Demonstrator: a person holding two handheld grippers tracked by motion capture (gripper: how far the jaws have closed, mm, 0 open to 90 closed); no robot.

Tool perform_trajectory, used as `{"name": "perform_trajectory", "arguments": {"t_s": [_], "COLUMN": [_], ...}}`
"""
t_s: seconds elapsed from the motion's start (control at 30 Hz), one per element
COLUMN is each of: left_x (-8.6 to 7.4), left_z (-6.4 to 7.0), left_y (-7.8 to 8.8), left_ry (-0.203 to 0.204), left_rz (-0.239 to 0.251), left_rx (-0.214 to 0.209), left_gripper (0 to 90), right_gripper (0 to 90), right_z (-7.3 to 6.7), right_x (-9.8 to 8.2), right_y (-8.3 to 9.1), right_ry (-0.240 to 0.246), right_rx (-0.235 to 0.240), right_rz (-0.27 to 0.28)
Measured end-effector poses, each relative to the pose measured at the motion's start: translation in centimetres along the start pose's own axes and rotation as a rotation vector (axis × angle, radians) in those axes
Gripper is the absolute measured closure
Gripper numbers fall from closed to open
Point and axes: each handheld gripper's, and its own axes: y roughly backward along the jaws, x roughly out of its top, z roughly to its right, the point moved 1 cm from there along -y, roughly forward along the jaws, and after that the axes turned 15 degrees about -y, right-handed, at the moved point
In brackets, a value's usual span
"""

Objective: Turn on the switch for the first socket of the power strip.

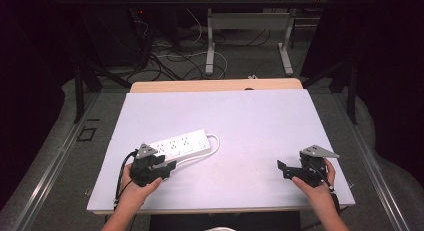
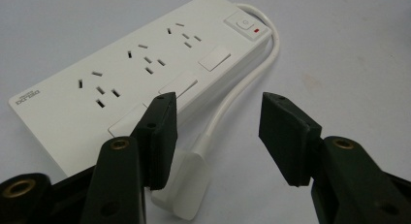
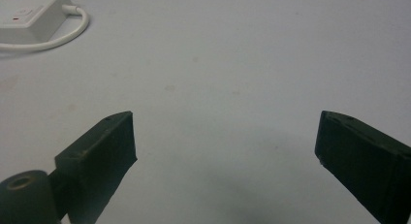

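Left hand-held gripper [image 2: 215, 136] low over the tabletop [image 1: 250, 121], jaws partway apart, straddling the white plug [image 2: 186, 190] at the cable's [image 2: 228, 105] end; one pad against the plug's side, the other well clear, so nothing clamped. Just beyond the jaws, white power strip [image 2: 121, 83] lying flat, sockets up, switch with red light at its far end, cable looping from that end back along the strip's side toward the plug. From the high view, strip at the tabletop's left half, touching distance from the left hand [image 1: 137, 183]. Right hand-held gripper [image 3: 225, 146] well apart at the right edge, jaws spread wide over bare surface, holding nothing.
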Motion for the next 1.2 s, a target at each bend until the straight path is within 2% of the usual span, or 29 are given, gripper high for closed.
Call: {"name": "perform_trajectory", "arguments": {"t_s": [0.1, 0.2, 0.3, 0.47, 1.1, 1.2], "left_x": [0.3, 0.7, 1.1, 1.6, 3.7, 4.1], "left_z": [-0.1, -0.1, -0.3, -0.3, -0.9, -1.0], "left_y": [0.0, 0.0, -0.1, -0.2, -0.3, -0.4], "left_ry": [0.009, 0.035, 0.032, 0.055, 0.082, 0.097], "left_rz": [-0.002, 0.005, 0.0, -0.006, -0.024, -0.031], "left_rx": [-0.002, -0.014, -0.018, -0.022, -0.014, -0.03], "left_gripper": [49.6, 51.7, 53.4, 55.9, 65.5, 66.8], "right_gripper": [6.9, 6.9, 7.0, 7.0, 7.1, 7.2], "right_z": [-0.1, -0.1, 0.0, 0.0, 0.0, 0.0], "right_x": [0.0, -0.1, -0.1, -0.1, -0.1, -0.1], "right_y": [0.0, 0.0, 0.0, -0.1, -0.1, -0.2], "right_ry": [-0.007, -0.009, -0.004, 0.005, -0.008, -0.009], "right_rx": [0.001, 0.0, 0.0, 0.003, 0.005, 0.003], "right_rz": [-0.004, -0.005, -0.005, -0.006, -0.011, -0.009]}}
